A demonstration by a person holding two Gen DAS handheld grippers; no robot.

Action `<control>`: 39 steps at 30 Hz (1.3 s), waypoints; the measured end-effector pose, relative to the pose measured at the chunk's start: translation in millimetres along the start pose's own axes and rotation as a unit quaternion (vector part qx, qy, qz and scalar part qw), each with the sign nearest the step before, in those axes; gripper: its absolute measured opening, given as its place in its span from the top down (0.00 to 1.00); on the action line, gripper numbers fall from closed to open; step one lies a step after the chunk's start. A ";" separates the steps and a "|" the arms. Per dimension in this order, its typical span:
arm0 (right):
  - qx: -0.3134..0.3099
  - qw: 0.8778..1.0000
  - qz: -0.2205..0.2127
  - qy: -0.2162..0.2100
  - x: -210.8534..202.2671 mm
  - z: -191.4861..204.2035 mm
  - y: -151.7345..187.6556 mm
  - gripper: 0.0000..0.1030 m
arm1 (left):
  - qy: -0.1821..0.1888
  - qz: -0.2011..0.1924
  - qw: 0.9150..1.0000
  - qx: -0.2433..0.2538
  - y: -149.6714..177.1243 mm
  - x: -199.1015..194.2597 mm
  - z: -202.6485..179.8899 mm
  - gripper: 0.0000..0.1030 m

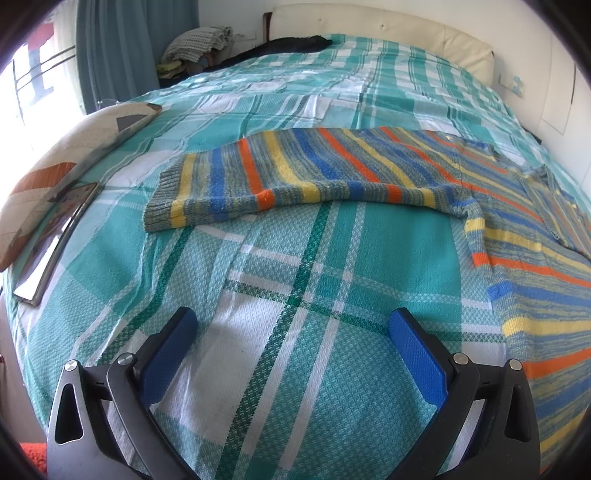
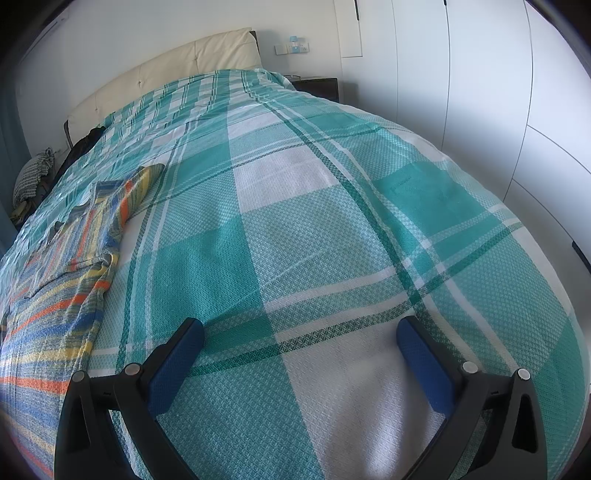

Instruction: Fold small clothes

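A small knitted striped sweater (image 1: 369, 173) in blue, yellow, orange and grey lies flat on a teal plaid bedspread (image 1: 295, 280). One sleeve stretches out to the left, with its cuff (image 1: 162, 201) at the far end. My left gripper (image 1: 293, 325) is open over bare bedspread, short of that sleeve, with nothing between its blue pads. In the right wrist view the same sweater (image 2: 62, 295) lies at the left edge. My right gripper (image 2: 301, 330) hovers open over bare bedspread (image 2: 332, 206) to the sweater's right, holding nothing.
A patterned cushion (image 1: 62, 170) and a flat phone-like device (image 1: 51, 247) lie at the bed's left edge. A cream headboard (image 1: 369, 26), a dark garment (image 1: 280, 46) and folded textiles (image 1: 199, 44) are at the far end. White wardrobe doors (image 2: 480, 92) stand right of the bed.
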State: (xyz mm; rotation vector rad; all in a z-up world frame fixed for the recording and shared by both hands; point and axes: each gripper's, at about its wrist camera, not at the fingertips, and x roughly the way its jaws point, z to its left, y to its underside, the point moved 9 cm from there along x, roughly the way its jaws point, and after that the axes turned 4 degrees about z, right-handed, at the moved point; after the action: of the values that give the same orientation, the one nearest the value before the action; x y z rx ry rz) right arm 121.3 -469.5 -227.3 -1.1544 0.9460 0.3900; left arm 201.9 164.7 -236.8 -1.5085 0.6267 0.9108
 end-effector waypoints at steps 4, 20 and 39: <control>0.000 1.000 0.000 0.000 0.0 -0.2 0.1 0.00 | 0.000 0.000 1.000 0.000 -0.1 0.4 0.4 0.00; 0.000 1.000 0.000 0.000 0.3 -0.2 -0.2 0.00 | -0.001 -0.001 1.000 0.001 1.4 -0.5 -0.8 0.00; -0.002 1.000 0.001 0.003 0.8 -0.1 -0.4 0.00 | 0.009 0.005 1.000 -0.003 -0.4 -0.3 0.6 0.00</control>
State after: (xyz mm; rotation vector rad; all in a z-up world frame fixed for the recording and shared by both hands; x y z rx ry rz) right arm 122.0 -469.9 -227.7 -1.1579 0.9532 0.3903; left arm 201.9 165.4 -236.3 -1.5224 0.6456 0.9071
